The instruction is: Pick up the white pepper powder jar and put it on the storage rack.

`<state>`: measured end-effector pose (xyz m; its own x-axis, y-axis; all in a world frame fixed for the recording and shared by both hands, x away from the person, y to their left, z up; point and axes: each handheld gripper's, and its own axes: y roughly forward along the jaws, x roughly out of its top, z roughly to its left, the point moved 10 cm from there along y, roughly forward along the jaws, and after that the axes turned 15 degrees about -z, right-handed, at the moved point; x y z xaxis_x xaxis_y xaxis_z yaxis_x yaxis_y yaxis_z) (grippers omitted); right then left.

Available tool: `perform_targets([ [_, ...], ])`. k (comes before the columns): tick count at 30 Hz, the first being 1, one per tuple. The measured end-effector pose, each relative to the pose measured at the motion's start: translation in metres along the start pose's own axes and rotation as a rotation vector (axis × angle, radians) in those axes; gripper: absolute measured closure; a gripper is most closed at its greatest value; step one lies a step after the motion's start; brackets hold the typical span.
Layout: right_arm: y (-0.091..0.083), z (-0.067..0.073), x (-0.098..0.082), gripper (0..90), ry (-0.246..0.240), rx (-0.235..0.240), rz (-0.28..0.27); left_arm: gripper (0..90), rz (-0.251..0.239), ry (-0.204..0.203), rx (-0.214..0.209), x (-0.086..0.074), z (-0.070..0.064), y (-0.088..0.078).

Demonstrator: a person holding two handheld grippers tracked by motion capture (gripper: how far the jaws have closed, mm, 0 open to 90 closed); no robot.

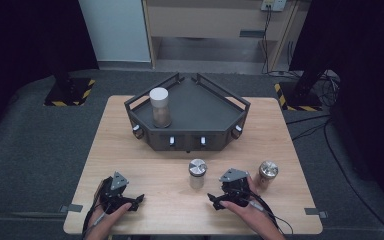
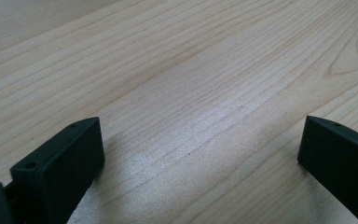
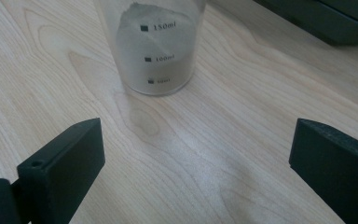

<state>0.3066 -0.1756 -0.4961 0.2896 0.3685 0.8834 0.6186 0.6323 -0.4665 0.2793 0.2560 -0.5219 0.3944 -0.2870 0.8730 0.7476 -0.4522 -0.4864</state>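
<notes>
Standing upright (lid skyward), the jar (image 1: 197, 173) faces spread right tongs (image 1: 215, 199); left tongs (image 1: 137, 201) spread.

Left gripper (image 1: 139, 200) low at near left, held in left hand (image 1: 111, 212) – jaws wide apart, nothing between them, tips pointing right. Right gripper (image 1: 213, 198) at near right, held in right hand (image 1: 245, 210) – jaws spread wide, nothing between, tips pointing left. Forearms enter from near edge, cables trailing back.
</notes>
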Motion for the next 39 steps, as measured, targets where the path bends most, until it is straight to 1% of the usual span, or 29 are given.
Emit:
perform_targets([
  [7, 0.001, 0.001, 0.011, 3.5, -0.007, 0.015, -0.001, 0.0, 0.0, 0.0, 0.0, 0.0, 0.0, 0.0],
  [15, 0.004, 0.002, 0.02, 4.0, -0.004, 0.027, 0.004, 0.0, 0.0, 0.0, 0.0, 0.0, 0.0, 0.0],
  [23, 0.009, 0.003, 0.032, 4.1, -0.022, 0.031, 0.007, 0.0, 0.0, 0.0, 0.0, 0.0, 0.0, 0.0],
  [32, 0.014, 0.005, 0.039, 4.1, -0.044, 0.038, 0.022, 0.0, 0.0, 0.0, 0.0, 0.0, 0.0, 0.0],
  [39, 0.019, 0.004, 0.043, 4.1, -0.037, 0.036, 0.024, 0.0, 0.0, 0.0, 0.0, 0.0, 0.0, 0.0],
])
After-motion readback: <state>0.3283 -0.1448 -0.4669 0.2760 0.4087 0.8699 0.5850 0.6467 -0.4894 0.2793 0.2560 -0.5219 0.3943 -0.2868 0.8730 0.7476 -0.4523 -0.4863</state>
